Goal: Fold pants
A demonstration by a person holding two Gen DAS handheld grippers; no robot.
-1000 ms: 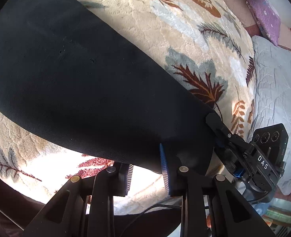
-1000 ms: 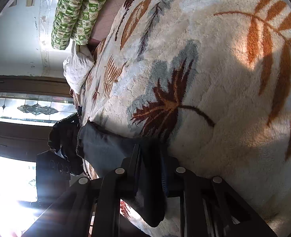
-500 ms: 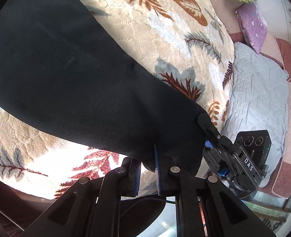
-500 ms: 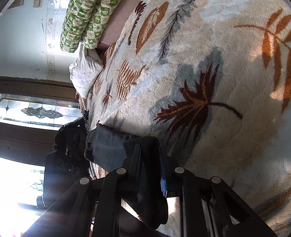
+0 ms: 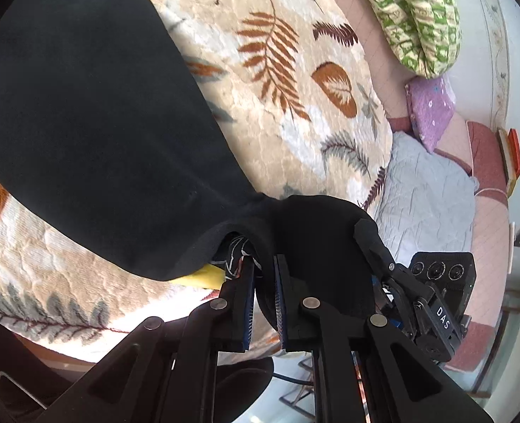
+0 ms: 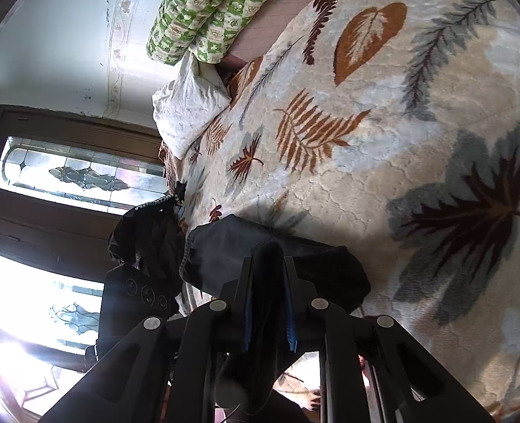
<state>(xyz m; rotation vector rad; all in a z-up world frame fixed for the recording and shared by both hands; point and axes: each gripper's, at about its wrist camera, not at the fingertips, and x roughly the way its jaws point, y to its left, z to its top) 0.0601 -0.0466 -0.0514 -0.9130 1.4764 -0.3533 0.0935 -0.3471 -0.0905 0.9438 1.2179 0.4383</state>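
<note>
Black fabric: the pants (image 5: 94,123) lie spread on the leaf-print blanket (image 5: 295,81) of the bed, with one end lifted off it at the bed's near edge.
Change: a second ago that end lay flat on the blanket with the left gripper's pads still apart around it; now it is bunched and raised, and more of the far end of the bed with its green pillows (image 5: 415,17) is in view.
Meaning: I judge the fold has begun, the gripped end being carried over toward the rest of the garment.
Left gripper (image 5: 264,283): clenched on a pinch of the pants' edge, pads almost together, cloth between them.
Right gripper (image 6: 267,299): clamped on a thicker fold of the same dark cloth, which hangs down between its pads.
Spacing: the two grippers sit close beside each other, both on the lifted end.
Risk: the thin pinch may slip out.
</note>
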